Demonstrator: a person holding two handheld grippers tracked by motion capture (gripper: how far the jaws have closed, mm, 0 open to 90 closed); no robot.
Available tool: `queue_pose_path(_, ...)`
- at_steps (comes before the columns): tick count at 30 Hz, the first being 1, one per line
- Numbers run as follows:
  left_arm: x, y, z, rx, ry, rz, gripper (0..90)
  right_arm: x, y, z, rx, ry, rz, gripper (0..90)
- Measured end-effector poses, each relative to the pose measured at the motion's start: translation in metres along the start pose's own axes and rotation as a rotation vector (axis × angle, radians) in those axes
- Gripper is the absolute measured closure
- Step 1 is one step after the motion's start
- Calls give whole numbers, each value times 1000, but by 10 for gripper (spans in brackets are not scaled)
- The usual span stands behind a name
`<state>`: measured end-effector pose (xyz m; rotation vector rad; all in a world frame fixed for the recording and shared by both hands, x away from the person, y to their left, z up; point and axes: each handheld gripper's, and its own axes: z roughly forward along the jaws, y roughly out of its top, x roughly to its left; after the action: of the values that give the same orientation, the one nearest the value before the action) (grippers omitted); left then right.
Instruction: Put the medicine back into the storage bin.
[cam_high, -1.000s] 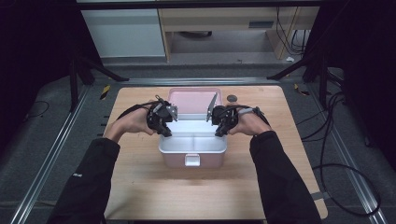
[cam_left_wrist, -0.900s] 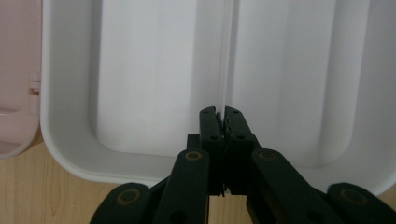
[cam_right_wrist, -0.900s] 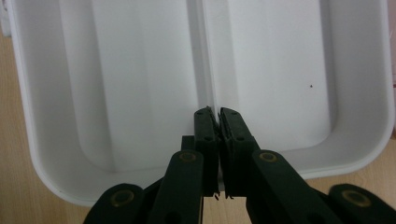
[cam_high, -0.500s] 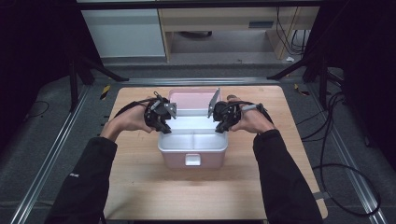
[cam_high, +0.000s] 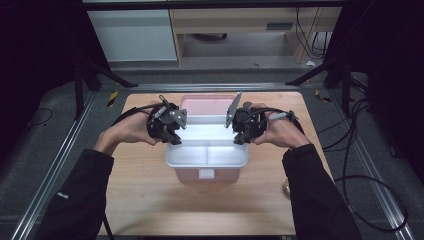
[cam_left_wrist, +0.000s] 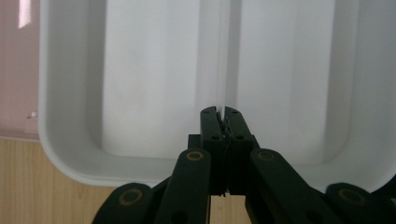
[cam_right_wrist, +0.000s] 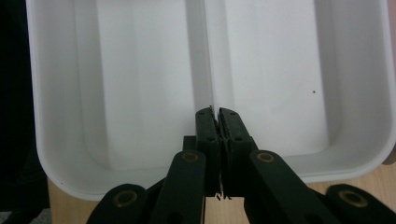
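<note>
A pink lunch box (cam_high: 206, 175) stands open mid-table, holding a white tray (cam_high: 207, 155) split by a divider. Its pink lid (cam_high: 205, 104) lies open behind it. My left gripper (cam_high: 172, 137) hovers over the tray's left end and my right gripper (cam_high: 240, 139) over its right end. In the left gripper view the black jaws (cam_left_wrist: 221, 112) are pressed together above the tray (cam_left_wrist: 154, 84), in line with the divider, with nothing visibly between them. The right gripper view shows the same: shut jaws (cam_right_wrist: 215, 112) above the empty tray (cam_right_wrist: 140, 84).
The wooden table (cam_high: 150, 200) has bare room in front of the box and to both sides. The pink lid (cam_left_wrist: 18, 70) shows at the left edge of the left gripper view. A small brownish object (cam_high: 286, 187) lies by the right sleeve. Cables trail on the right floor.
Both hands have risen a little over the ends of the box and drawn slightly apart. The box and lid have not moved.
</note>
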<state>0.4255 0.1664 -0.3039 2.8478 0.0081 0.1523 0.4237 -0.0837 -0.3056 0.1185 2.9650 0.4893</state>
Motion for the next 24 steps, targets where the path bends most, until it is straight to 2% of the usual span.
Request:
queue_pose_path(7, -25, 5, -8, 16, 0, 10, 890, 25, -1, -10, -5, 7, -12, 882)
queue_pose_path(12, -46, 6, -7, 19, -5, 6, 890, 42, -3, -12, -2, 11, -17, 884)
queue_pose_path(13, -50, 6, -6, 19, -5, 2, 889, 52, -4, -12, 6, 14, -14, 885)
queue_pose_path(14, -53, 6, -5, 20, -6, 1, 889, 52, -4, -12, 6, 14, -14, 885)
queue_pose_path(15, -58, 5, -4, 20, -10, 0, 888, 61, -5, -10, 7, 21, -16, 886)
queue_pose_path(17, -66, 3, -2, 24, -17, 0, 887, 64, -5, -9, 4, 24, -18, 888)
queue_pose_path(19, -77, 1, 1, 28, -27, 0, 889, 76, -6, -5, 5, 37, -25, 889)
queue_pose_path(20, -77, 1, 1, 28, -27, 0, 889, 76, -6, -5, 5, 37, -25, 889)
queue_pose_path(24, -92, -2, 8, 37, -37, -1, 890, 91, -9, 3, -2, 53, -23, 889)
